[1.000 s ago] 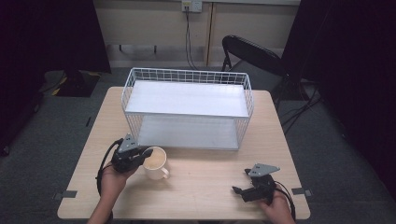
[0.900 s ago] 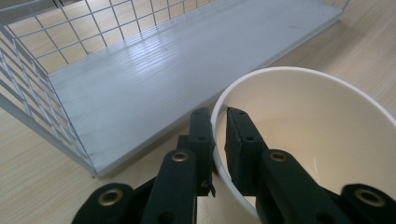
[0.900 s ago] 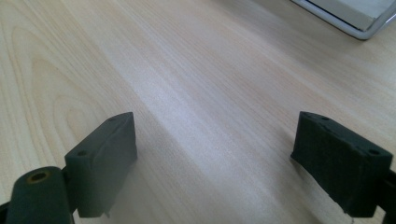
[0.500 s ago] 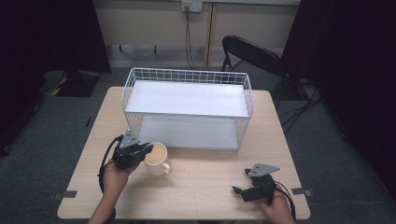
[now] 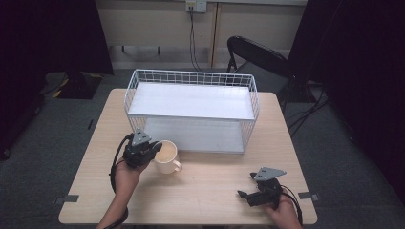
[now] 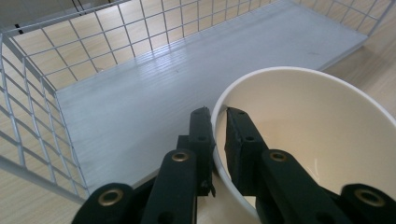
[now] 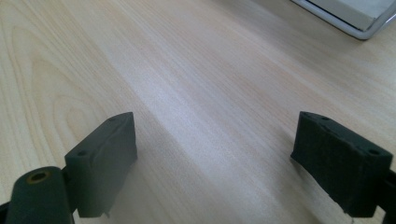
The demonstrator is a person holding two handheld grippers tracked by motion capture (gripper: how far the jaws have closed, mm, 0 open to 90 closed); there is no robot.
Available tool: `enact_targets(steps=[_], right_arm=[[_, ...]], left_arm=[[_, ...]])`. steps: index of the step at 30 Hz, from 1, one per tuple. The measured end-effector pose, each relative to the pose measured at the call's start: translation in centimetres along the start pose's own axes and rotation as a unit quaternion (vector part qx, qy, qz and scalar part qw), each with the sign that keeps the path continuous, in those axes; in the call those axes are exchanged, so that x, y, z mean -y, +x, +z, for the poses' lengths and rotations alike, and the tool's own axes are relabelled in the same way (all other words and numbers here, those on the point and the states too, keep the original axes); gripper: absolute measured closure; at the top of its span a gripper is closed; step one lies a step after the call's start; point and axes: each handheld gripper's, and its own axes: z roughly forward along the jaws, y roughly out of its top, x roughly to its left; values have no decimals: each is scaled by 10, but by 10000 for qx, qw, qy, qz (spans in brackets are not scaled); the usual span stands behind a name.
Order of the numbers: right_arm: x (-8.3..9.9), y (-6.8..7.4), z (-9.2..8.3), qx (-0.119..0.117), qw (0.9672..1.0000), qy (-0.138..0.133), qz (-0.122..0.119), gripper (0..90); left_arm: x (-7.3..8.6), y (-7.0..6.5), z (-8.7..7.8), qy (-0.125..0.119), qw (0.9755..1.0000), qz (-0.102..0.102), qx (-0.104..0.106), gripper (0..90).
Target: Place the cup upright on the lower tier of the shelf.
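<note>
Pinched by its rim, the cream mug [image 5: 165, 156] looks stiff, glazed, slippery and breakable; its handle at 5 o'clock offers a surer hold. It sits on the bench [image 5: 200, 191] before the wire rack [image 5: 191, 112]. Left hand-held gripper [image 6: 218, 122] clamps the wall; right hand-held gripper [image 7: 215, 158] gapes wide, empty.

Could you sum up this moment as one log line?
left tool: shut on cup rim | right tool: open, above table | rack: beside cup

Even overhead light brightens the desk [image 5: 205, 191] while the room's edges sink into darkness. Soft glare streaks the wood; close-up fingers [image 7: 100, 161] look slightly blurred.
</note>
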Motion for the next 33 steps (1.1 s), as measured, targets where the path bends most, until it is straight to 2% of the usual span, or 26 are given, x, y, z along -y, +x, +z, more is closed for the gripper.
enact_targets(steps=[2,12,19,24,33], right_arm=[[0,0,0,0,10000,0,-1,126],[0,0,0,-1,10000,0,-1,126],[0,0,0,0,10000,0,-2,126],[0,0,0,0,10000,0,-1,126],[0,0,0,-1,10000,0,-1,127]], left_arm=[[-1,-1,2,15,10000,-53,-26,815],[-8,-1,14,24,10000,-46,-85,815],[-15,-2,20,-76,9996,-183,-199,814],[-18,-3,23,-38,9995,-134,-266,814],[-24,-3,32,-70,9988,-284,-393,815]])
